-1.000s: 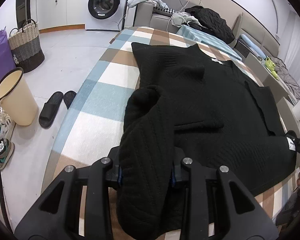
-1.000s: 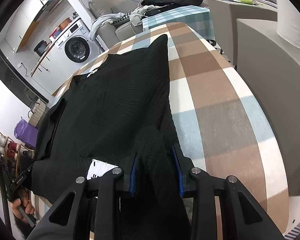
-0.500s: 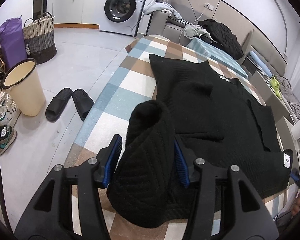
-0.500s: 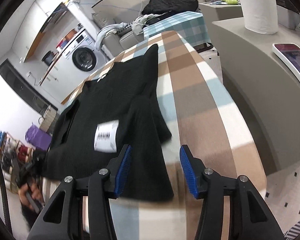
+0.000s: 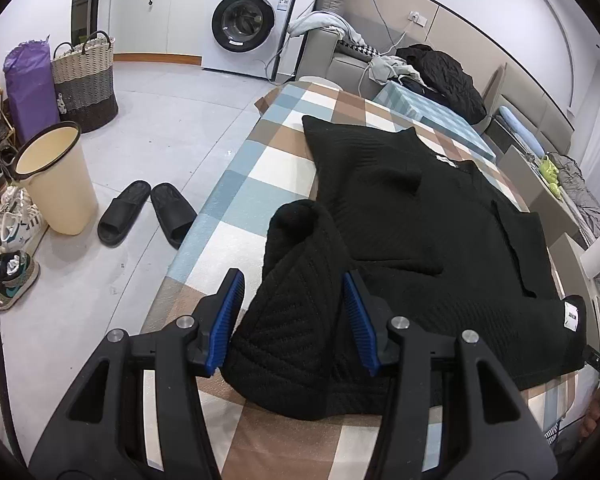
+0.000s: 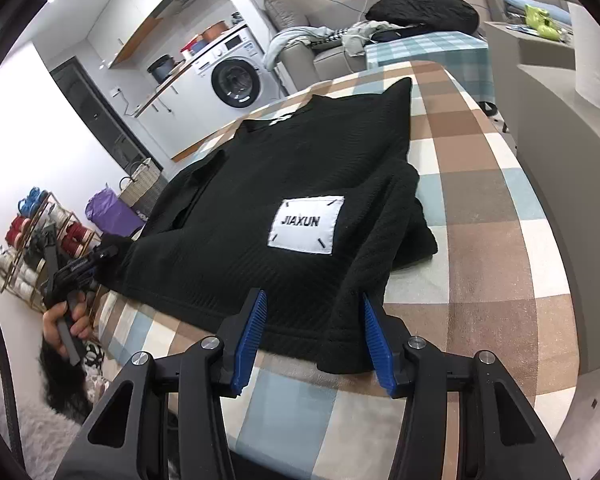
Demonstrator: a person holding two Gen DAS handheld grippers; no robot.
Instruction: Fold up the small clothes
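Lying on a checked cloth (image 5: 236, 184), black sweater (image 6: 284, 184).

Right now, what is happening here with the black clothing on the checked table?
A person with a gripper in each hand is folding a black sweater on the checked tablecloth. Both grippers are open and clamp nothing. The left gripper straddles a bunched fold of the near edge; the right gripper straddles the other near corner, below the white JIAXUN patch.
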